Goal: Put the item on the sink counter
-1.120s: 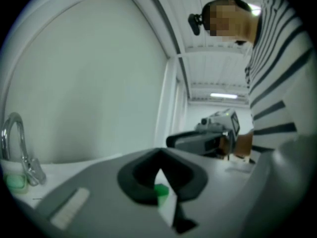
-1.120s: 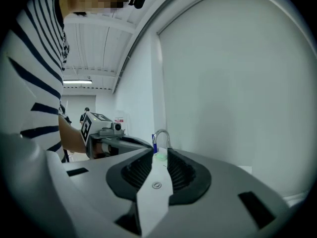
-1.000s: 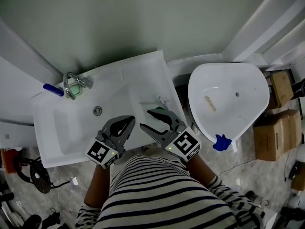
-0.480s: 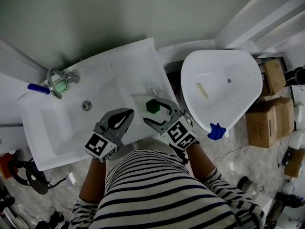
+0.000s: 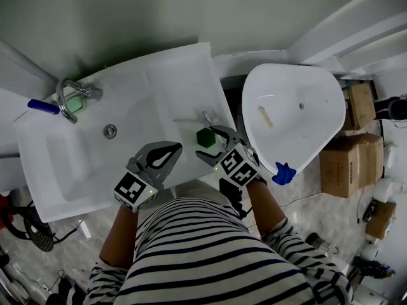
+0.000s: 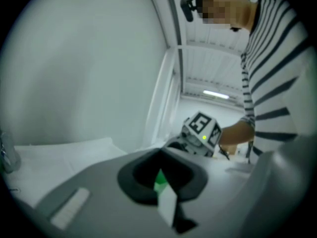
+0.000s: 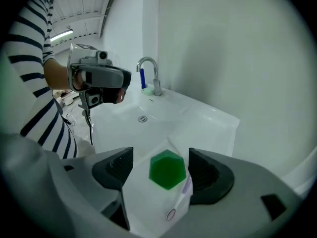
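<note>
Block (image 7: 168, 170) on sink counter (image 5: 178, 75)
Probably light, rigid, smooth: pinch opposite flat sides. Right gripper (image 7: 161, 165) jaws, just opened, straddle it untouched; left gripper (image 5: 172, 149) is pressed together.

The sink counter (image 5: 184, 75) is finished in smooth, glossy white. The faucet (image 5: 88, 92) is polished metal. The green item (image 7: 167, 170) is smooth-faced. The boxes (image 5: 343, 167) are matt cardboard.

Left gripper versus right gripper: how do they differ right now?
The left gripper is shut and empty; the right gripper is open, its jaws having just been opening, with the green block between them, untouched. The left gripper points about level at the wall; the right gripper tilts down at the sink counter. Both hover near its front edge.
</note>
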